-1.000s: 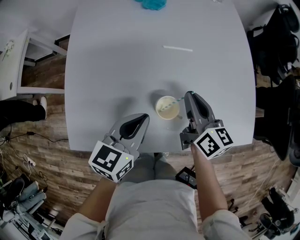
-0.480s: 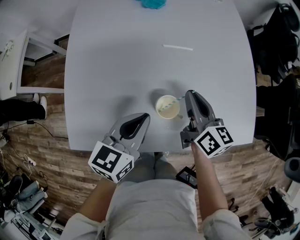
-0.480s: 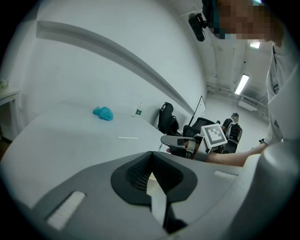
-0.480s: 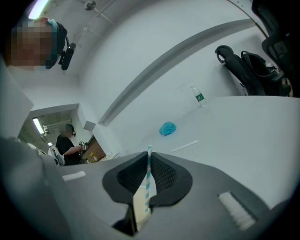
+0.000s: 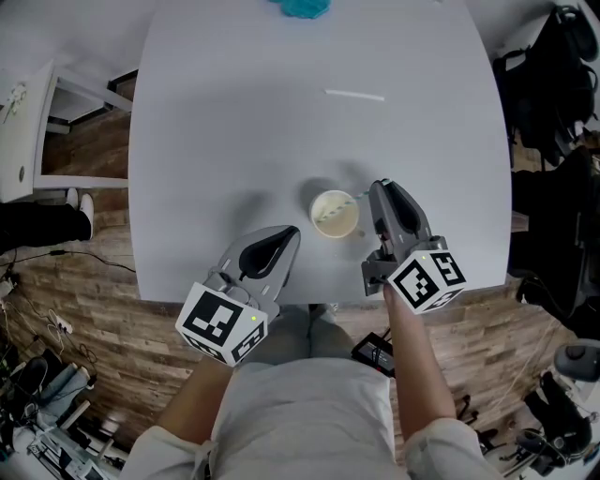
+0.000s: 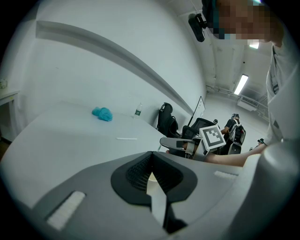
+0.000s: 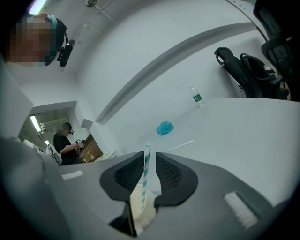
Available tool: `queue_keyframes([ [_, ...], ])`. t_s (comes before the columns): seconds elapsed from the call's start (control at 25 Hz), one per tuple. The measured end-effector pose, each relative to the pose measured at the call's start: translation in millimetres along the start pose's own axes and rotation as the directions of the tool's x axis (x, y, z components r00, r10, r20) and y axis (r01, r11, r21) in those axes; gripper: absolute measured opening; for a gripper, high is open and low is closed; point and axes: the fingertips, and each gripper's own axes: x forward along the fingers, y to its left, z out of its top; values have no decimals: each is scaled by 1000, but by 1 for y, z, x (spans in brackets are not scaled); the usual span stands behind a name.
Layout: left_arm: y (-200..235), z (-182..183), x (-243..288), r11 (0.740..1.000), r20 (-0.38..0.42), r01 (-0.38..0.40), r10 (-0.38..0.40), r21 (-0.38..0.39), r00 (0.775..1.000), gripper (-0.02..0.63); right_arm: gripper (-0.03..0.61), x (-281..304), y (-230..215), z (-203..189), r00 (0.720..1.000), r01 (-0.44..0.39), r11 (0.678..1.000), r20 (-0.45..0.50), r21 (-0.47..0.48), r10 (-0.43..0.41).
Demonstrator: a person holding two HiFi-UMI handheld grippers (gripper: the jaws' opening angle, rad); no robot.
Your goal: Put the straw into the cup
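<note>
The striped paper straw (image 7: 146, 164) stands between the fingers of the right gripper (image 7: 150, 157), its lower end already inside the paper cup (image 5: 335, 214) that sits just ahead of and below those fingertips. The fingers are released. The gap between the pads is wider than the straw, which leans close to the left-hand pad with clear space on its other side. The left gripper (image 6: 151, 155) is clenched on nothing, its pads meeting at the tips, and the cup lies a little beyond them and to their right.

Judged from how things lie, the straw is in place and the task looks all but done. What remains is to back the right fingers off without brushing it.

The straw looks very light and fairly stiff, but it is a hollow paper tube that would flatten or kink under a hard pinch. A gentle grip on the upper part, above the cup's rim, should suit it best. The cup appears light and probably empty, so a sideways nudge on the straw could tip or slide it across the smooth white table (image 5: 216, 141).

Well beyond both sets of fingertips lie a plain white straw or wrapper (image 5: 354, 95) and a teal cloth (image 5: 302, 7).
</note>
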Motion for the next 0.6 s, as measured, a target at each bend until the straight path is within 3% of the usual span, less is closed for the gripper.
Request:
queue_keyframes([
  [0.6,-14,8,-10,1000,22,11,-11,21,1000,18,91,-21,1,6,1000,18,1000,10,-12,-18],
])
